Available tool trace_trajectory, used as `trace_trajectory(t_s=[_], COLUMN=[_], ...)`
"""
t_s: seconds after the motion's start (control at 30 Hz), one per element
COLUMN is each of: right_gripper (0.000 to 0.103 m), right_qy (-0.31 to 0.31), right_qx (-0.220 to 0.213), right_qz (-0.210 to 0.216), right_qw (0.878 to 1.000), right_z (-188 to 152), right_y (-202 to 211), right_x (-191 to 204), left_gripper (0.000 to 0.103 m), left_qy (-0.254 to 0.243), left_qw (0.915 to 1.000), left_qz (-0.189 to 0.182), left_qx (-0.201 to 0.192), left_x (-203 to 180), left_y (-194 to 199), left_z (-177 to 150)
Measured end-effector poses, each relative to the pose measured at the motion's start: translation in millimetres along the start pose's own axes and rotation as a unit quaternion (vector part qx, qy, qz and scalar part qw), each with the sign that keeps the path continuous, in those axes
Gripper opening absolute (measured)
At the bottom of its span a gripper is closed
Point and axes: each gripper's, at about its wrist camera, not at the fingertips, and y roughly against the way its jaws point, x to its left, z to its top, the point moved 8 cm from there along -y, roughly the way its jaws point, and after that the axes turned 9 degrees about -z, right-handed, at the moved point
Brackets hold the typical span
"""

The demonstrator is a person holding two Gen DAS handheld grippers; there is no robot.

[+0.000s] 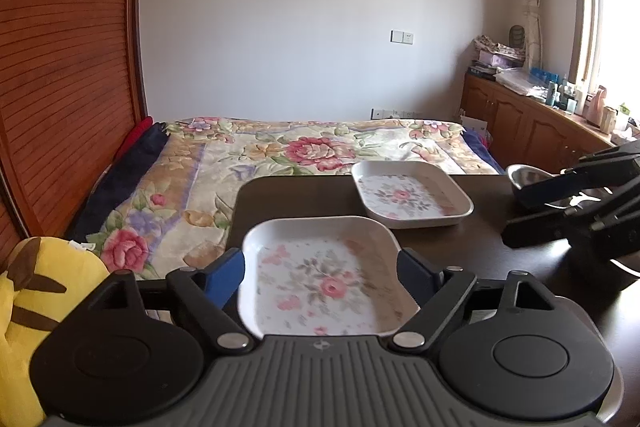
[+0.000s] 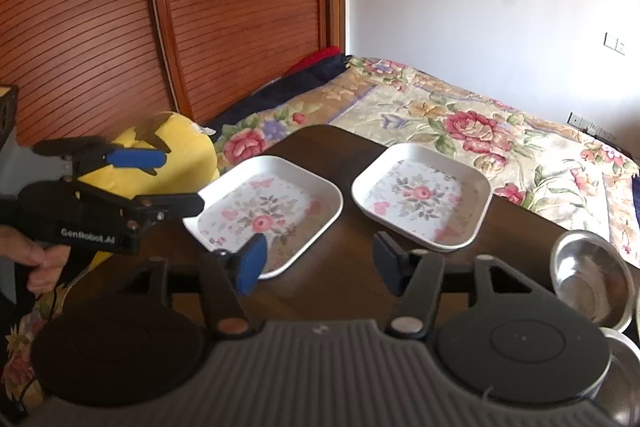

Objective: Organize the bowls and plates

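Two white square plates with a pink flower pattern lie side by side on the dark table (image 2: 340,279). In the left wrist view the near plate (image 1: 320,275) fills the gap between the blue pads of my left gripper (image 1: 320,273), which is open wide; the other plate (image 1: 412,199) lies further back on the right. From the right wrist view, the left gripper (image 2: 182,181) stands at the left corner of the left plate (image 2: 268,211). My right gripper (image 2: 320,263) hangs open over bare table in front of both plates, holding nothing. A steel bowl (image 2: 592,275) sits at the right.
A bed with a floral blanket (image 1: 320,147) borders the table's far and left sides. A yellow plush toy (image 2: 180,155) lies left of the table. A second bowl (image 2: 620,367) shows at the bottom right. A hand (image 2: 40,263) holds the left gripper. Wooden cabinets (image 1: 520,123) stand at the right.
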Motion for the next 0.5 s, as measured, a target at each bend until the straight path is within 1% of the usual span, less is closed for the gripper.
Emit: trace_trajectory(t_s=[0.13,0.33,0.4,0.5], right_gripper=[0.07,0.07,0.07,0.07], right_qy=[0.0,-0.01,-0.015,-0.025], right_qx=[0.014,0.041,0.053,0.072], right_qz=[0.007,0.021,0.024,0.028], right_qw=[1.0,0.999,0.998,0.997], right_z=[6.0,14.4,15.0,14.5], right_y=[-12.0,-34.6,-44.8,-58.9], right_x=[7.8,14.3,14.2,14.3], left_gripper=[0.103,0.102,0.094,0.088], left_qy=[0.002,0.007,0.01,0.015], left_qw=[1.0,0.9997,0.9995,0.999], left_qz=[0.003,-0.009,-0.013,-0.019], left_qx=[0.005,0.02,0.028,0.039], left_x=[16.0,38.0,44.4,52.9], left_y=[-9.6,-27.7,-34.4,-43.5], left_z=[2.0,4.4,3.8,2.6])
